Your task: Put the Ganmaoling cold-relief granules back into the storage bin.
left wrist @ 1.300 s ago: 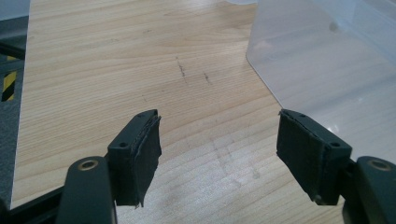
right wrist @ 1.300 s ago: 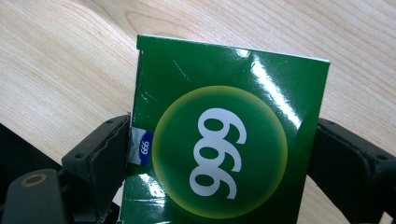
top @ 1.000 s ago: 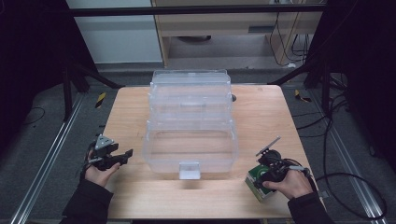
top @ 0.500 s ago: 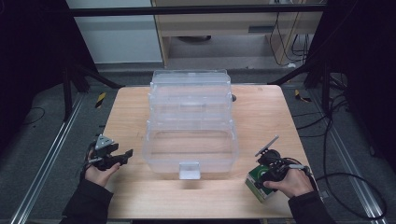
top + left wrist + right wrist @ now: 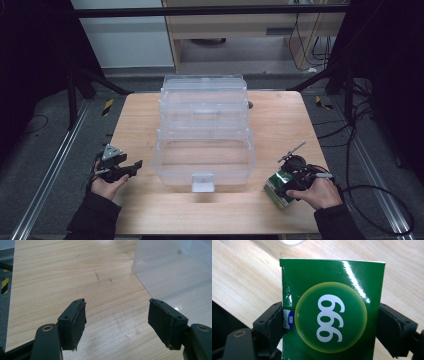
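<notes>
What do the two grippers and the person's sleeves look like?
Both grippers, left gripper and right gripper, are black, with blocky jaws faced by dark, frayed pads. The left one carries a grey three-cornered plate. Black cable trails from the right. The sleeves are dark.

Readable text: "999" on the box, twice.

Glossy green cardboard box [image 5: 332,312], seen in the right gripper view: large white "999" inside a yellow-rimmed green circle on the front face; the digits run sideways in the picture, so they can also read "666" from that angle. Small blue oval tab [image 5: 290,320] on the box's left edge, just by the pad of the tongs there, carries a tiny white "999", also sideways. High view: same green box [image 5: 276,186] near the front right of the light wooden surface [image 5: 280,125], print too small to read. Yellow-black hazard stripe patch [image 5: 107,107] on the floor left of the surface: a marking, no lettering.
</notes>
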The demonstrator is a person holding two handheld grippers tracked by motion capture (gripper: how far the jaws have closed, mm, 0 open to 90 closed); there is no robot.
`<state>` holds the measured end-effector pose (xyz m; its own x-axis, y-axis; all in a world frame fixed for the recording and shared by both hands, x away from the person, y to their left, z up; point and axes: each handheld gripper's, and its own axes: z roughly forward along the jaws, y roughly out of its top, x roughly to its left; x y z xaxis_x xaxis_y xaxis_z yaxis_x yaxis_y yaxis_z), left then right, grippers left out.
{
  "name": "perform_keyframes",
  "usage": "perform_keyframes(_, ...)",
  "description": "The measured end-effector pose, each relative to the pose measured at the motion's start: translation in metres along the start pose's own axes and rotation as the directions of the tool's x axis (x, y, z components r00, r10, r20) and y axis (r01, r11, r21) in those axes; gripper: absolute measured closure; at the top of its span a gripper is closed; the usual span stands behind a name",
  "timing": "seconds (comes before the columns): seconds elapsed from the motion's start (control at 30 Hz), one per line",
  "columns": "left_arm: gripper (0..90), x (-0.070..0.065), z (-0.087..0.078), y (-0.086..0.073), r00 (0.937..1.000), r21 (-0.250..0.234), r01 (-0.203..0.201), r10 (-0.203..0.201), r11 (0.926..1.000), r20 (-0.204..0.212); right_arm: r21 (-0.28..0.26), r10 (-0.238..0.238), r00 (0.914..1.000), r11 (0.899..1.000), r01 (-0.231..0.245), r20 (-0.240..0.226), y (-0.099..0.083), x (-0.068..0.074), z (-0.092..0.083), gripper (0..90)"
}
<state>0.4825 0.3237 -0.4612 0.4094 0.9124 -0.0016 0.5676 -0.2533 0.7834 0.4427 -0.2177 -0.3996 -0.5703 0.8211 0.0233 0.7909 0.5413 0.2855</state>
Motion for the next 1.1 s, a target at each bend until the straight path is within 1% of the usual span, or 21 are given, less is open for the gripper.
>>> perform_keyframes(0.33,29.6,0.0,0.0,0.0,1.0,0.005,-0.004,0.004,1.0,0.0,-0.074,0.01,0.9998,0.997,-0.009,0.016,0.009,-0.006,-0.017,17.6)
perform_keyframes(0.43,29.7,0.0,0.0,0.0,1.0,0.004,-0.002,0.002,1.0,0.0,-0.102,0.014,0.9995,0.995,-0.011,0.03,0.011,-0.009,-0.022,17.6)
perform_keyframes(0.53,29.7,0.0,0.0,0.0,1.0,0.004,-0.003,0.003,1.0,0.001,-0.128,0.016,0.9993,0.992,-0.012,0.034,0.012,-0.012,-0.028,17.6)
perform_keyframes(0.63,29.7,0.0,0.0,0.0,1.0,0.004,-0.001,0.001,1.0,0.001,-0.14,0.017,0.9993,0.99,-0.012,0.033,0.013,-0.013,-0.033,17.6)
perform_keyframes(0.73,29.7,0.0,0.0,0.0,1.0,0.005,-0.002,0.002,1.0,0.0,-0.158,0.014,0.999,0.987,-0.007,0.042,0.016,-0.015,-0.039,17.6)
perform_keyframes(0.83,29.7,-0.001,0.001,0.0,1.0,0.007,0.0,0.0,1.0,0.002,-0.174,0.008,0.9989,0.985,0.0,0.046,0.019,-0.016,-0.044,17.6)
perform_keyframes(0.87,29.7,-0.001,0.001,0.0,1.0,0.009,-0.002,0.002,1.0,0.002,-0.18,-0.002,0.9986,0.984,0.012,0.053,0.019,-0.017,-0.046,17.6)
perform_keyframes(1.0,29.6,-0.001,0.001,0.0,1.0,0.009,-0.001,0.001,1.0,0.003,-0.204,-0.015,0.9975,0.979,0.029,0.068,0.024,-0.017,-0.054,17.6)
perform_keyframes(1.1,29.6,-0.001,0.001,-0.001,1.0,0.008,0.001,-0.001,1.0,0.002,-0.223,-0.044,0.9957,0.973,0.061,0.082,0.027,-0.018,-0.06,17.7)
